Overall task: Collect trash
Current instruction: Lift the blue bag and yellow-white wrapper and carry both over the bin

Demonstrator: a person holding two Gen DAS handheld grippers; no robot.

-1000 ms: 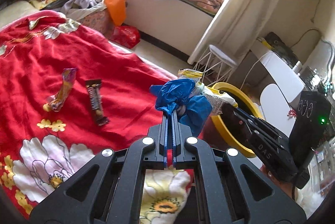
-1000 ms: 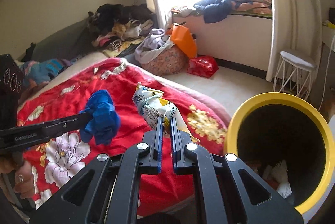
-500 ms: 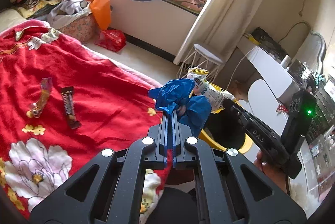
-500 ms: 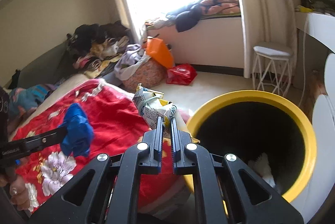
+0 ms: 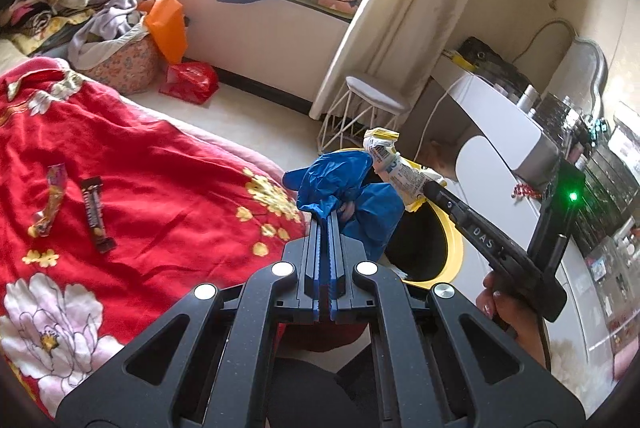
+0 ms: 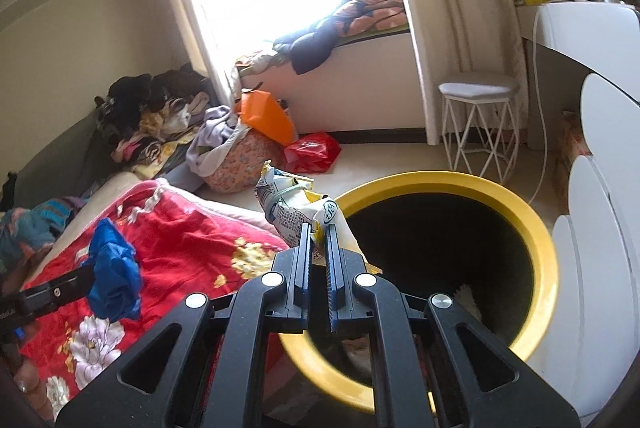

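- A round yellow-rimmed bin (image 6: 536, 240) with a dark inside is seen beside the red floral blanket (image 5: 140, 188); something pale lies deep in it, too dim to be made out.
- A crumpled white printed snack bag (image 6: 292, 212) is clamped in the right gripper (image 6: 318, 228) at the bin's near rim.
- Crinkled blue plastic (image 5: 340, 184) is pinched in the left gripper (image 5: 326, 218), beside the bin.
- Two flat wrappers (image 5: 92, 214) are left on the blanket, well apart from the bin.

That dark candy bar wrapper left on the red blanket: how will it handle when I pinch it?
The dark wrapper lies flat and looks empty, so it is probably very light and floppy. Its glossy film may slip between pads. The red blanket beneath is soft, so fingertips could snag cloth along with it.
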